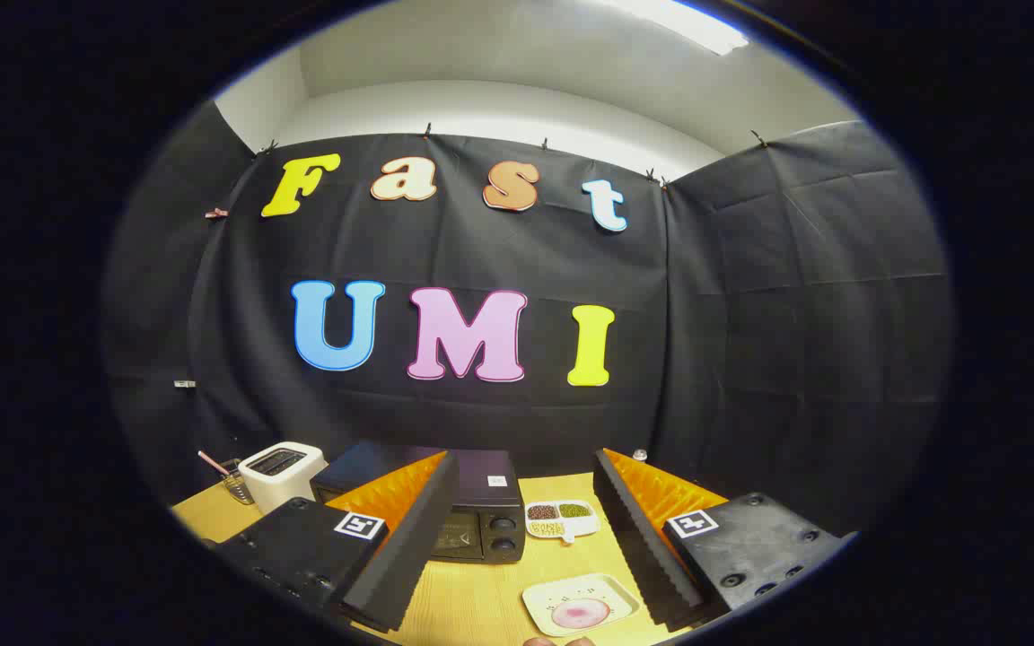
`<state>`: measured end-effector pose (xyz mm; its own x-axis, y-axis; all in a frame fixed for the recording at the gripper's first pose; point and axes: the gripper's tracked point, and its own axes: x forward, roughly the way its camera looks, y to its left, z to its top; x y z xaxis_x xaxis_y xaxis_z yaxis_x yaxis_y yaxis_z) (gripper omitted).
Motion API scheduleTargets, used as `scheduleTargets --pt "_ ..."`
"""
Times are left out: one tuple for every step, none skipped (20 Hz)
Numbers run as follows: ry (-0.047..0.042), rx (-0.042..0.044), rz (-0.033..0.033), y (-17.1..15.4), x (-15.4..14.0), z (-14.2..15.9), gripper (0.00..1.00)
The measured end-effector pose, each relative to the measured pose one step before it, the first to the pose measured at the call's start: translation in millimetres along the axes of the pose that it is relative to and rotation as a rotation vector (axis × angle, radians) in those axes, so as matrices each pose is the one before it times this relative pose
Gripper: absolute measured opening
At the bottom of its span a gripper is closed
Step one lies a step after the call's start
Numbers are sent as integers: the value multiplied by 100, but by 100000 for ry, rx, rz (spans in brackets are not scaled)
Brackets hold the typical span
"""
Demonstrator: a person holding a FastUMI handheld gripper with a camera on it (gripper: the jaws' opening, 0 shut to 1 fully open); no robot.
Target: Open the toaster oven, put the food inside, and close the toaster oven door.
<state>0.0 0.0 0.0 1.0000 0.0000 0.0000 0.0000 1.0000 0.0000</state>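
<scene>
The black toaster oven [479, 516] stands on the wooden table [472, 601], just beyond my left finger, which hides its left part; its door looks closed. A pale square plate [582, 603] with a round pink piece of food [580, 614] lies on the table between my fingers, near the right one. My gripper [526, 574] is open, held above the table with nothing between its fingers.
A white pop-up toaster [279, 474] stands left of the oven, with a wire holder and a pink stick [223, 473] beside it. A small divided dish [562, 519] with dark and green contents sits right of the oven. Black cloth walls the booth.
</scene>
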Motion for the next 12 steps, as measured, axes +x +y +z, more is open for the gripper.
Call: scheduleTargets --pt "887 283 195 146 -117 -228 98" --pt "451 505 104 109 -123 -101 98" --pt "-302 441 169 98 -117 114 98" --pt "-461 -14 -62 110 -173 166 98" --pt "-254 -140 8 47 -19 154 98" --pt "-130 -59 191 124 -2 -28 98" --pt "-59 41 108 94 12 63 98" --pt "109 22 277 100 13 10 98" --pt "151 10 325 118 50 -12 98" --pt "221 10 412 101 24 -41 98" --pt "196 30 492 153 55 52 98" --pt "106 -60 356 97 4 -6 98"
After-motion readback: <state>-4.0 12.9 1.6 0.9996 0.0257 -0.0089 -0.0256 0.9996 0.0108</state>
